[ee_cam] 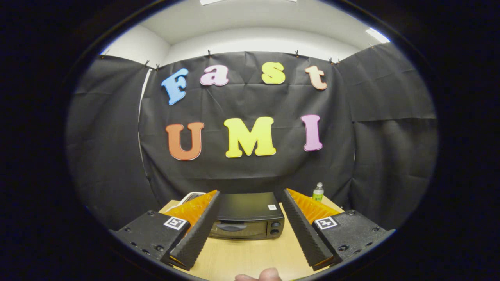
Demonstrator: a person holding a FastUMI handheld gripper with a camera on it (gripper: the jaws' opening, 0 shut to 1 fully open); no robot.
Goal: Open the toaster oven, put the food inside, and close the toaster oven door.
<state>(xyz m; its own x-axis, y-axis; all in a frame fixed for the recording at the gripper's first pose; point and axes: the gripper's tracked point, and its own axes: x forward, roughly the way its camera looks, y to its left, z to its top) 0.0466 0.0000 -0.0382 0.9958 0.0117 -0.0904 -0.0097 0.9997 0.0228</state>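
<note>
A black toaster oven [250, 214] stands on the wooden table [242, 253], beyond my fingers and framed between them. Its door [234, 230] is closed, with a handle across the top of the door and two knobs [275, 228] on the right side. My gripper [250, 193] is held above the table's near part, open wide with nothing between its fingers. The curved rim of a white object [190, 195] peeks out behind the left finger, beside the oven; I cannot tell what it holds.
A small clear bottle with a green label [318, 192] stands on the table to the oven's right, past the right finger. A person's fingertip [267, 275] shows at the table's near edge. Black cloth walls close in the booth.
</note>
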